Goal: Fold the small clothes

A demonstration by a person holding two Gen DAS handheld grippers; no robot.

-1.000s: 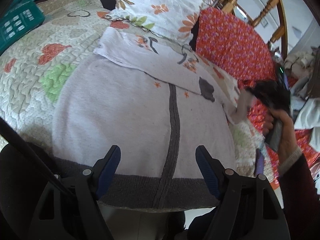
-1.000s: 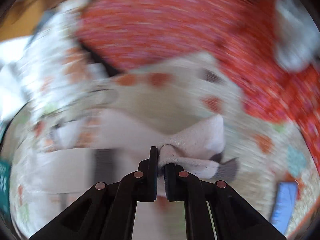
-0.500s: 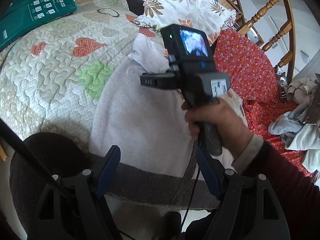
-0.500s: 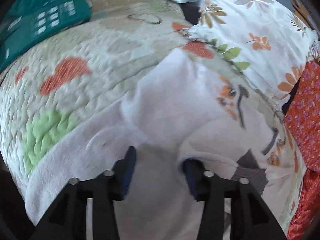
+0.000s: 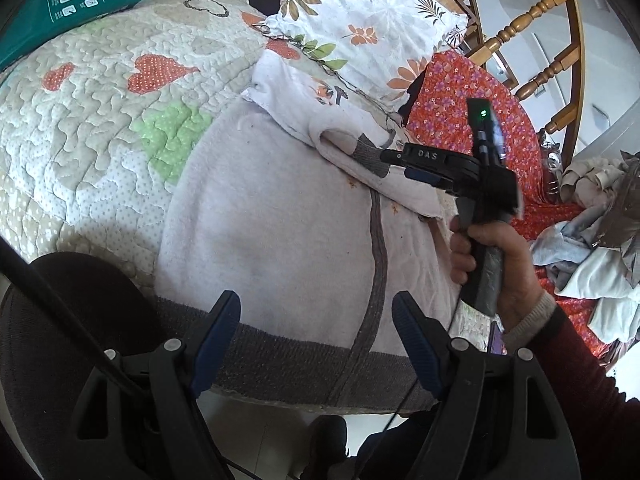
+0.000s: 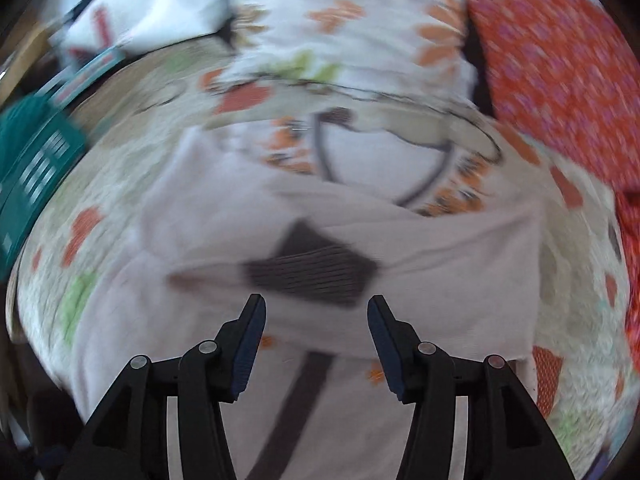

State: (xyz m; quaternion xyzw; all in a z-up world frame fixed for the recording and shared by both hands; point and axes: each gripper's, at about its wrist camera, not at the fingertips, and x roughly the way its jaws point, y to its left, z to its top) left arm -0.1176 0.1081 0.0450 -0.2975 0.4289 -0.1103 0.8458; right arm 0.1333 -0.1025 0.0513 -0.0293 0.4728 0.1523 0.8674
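The pale sweater [image 5: 280,240] lies on the quilt [image 5: 100,128], one sleeve [image 6: 312,272] folded across. The left gripper [image 5: 316,340] is spread wide and empty. The right gripper [image 6: 316,340] has just been opening, nothing between its jaws.

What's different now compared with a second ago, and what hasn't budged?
The right gripper let go of the pale lilac sweater's sleeve; its jaws have just been opening, nothing between them. The sleeve now lies folded across the sweater's body. The left gripper stayed open over the grey hem.

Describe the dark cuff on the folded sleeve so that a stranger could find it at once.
Start at the quilted bedspread with hearts; a pale garment lies on it. One sleeve is folded across its upper part, ending in the cuff: a small ribbed dark-grey patch, unlike the long grey hem band at the near edge.
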